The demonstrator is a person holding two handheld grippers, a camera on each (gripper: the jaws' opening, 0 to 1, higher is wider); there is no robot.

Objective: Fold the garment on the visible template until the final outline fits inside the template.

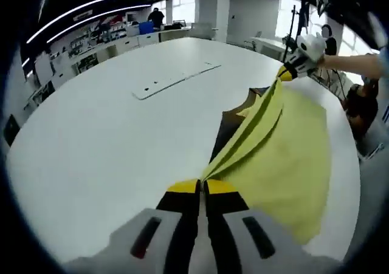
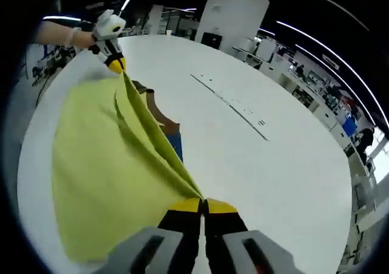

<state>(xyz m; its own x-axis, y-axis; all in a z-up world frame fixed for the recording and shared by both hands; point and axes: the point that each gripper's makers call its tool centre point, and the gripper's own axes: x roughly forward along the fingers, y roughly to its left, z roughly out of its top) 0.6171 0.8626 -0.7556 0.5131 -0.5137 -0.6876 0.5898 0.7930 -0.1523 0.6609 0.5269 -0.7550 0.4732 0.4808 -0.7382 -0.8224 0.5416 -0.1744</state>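
Note:
A yellow garment [image 1: 285, 146] hangs stretched between both grippers above the white table [image 1: 103, 146]. My left gripper [image 1: 200, 186] is shut on one edge of it. My right gripper [image 1: 290, 68] holds the far edge, up at the right. In the right gripper view, the right gripper [image 2: 202, 205] is shut on the garment [image 2: 103, 164], and the left gripper [image 2: 115, 61] pinches it at the upper left. A dark brown template [image 1: 230, 125] peeks from under the cloth, and it [image 2: 159, 113] shows a blue part lower down. Most of it is hidden.
A flat white strip [image 1: 173, 82] lies on the table beyond the garment, and this strip [image 2: 231, 104] runs across the right gripper view. The table edge [image 1: 355, 164] is close beside the cloth. Shelves, desks and a standing person [image 1: 156, 17] are far behind.

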